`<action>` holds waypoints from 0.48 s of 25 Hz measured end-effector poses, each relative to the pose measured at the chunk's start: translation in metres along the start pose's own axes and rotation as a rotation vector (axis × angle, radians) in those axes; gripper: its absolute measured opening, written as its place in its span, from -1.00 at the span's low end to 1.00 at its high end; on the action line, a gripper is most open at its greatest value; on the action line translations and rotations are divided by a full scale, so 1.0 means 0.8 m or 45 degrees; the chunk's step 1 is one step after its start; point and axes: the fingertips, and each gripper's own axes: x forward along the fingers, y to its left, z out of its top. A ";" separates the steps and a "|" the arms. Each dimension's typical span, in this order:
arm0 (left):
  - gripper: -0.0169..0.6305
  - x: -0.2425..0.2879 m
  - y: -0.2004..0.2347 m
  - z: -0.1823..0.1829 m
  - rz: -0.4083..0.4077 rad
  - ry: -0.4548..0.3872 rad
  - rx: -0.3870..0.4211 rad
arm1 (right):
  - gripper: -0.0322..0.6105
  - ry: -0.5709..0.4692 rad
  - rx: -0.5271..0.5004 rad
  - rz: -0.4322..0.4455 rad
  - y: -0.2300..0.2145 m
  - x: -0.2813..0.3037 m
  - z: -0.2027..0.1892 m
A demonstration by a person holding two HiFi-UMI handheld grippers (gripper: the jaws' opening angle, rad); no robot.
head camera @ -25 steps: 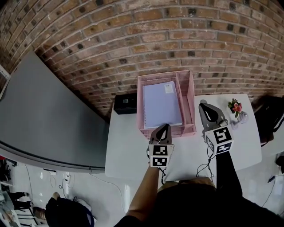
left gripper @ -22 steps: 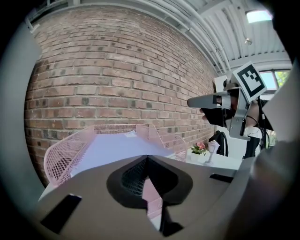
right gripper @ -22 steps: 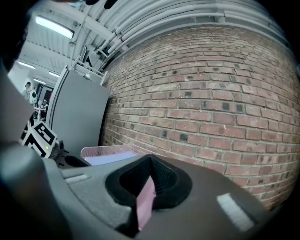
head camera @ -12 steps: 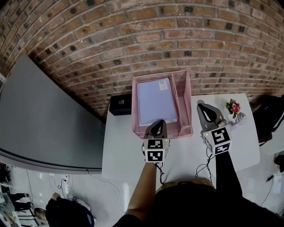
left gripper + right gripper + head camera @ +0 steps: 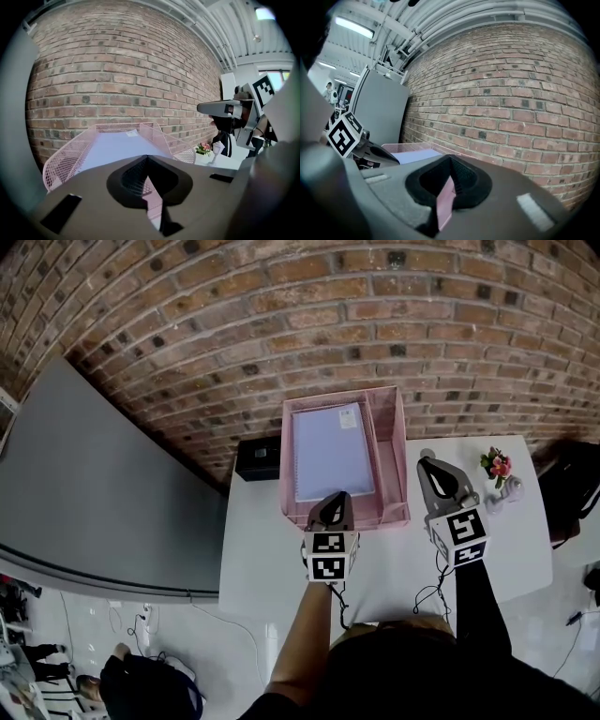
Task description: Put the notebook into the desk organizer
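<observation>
Left tongs (image 5: pixel 338 496), pressed together and empty like right tongs (image 5: pixel 427 462), hide the near end of the notebook (image 5: pixel 330 448).

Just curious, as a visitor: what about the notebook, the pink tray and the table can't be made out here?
Notebook, part of its near edge: head view, hidden by the left hand-held gripper.
Corner label: head view, print too small to read.
Black box: head view, partly hidden by the table; what it is, unclear.
Flowers: head view, holder too small to tell.
</observation>
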 end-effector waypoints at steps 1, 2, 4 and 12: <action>-0.92 -0.003 0.000 0.001 0.002 -0.006 0.007 | -0.90 -0.001 0.003 0.002 0.002 -0.002 0.000; -0.92 -0.006 0.000 0.002 0.003 -0.010 0.012 | -0.90 -0.004 0.007 0.004 0.004 -0.005 0.000; -0.92 -0.012 0.001 0.006 0.007 -0.017 0.016 | -0.90 -0.013 0.017 0.007 0.007 -0.010 0.001; -0.92 -0.054 0.005 0.041 0.020 -0.116 0.029 | -0.90 -0.056 0.131 0.001 0.019 -0.034 0.007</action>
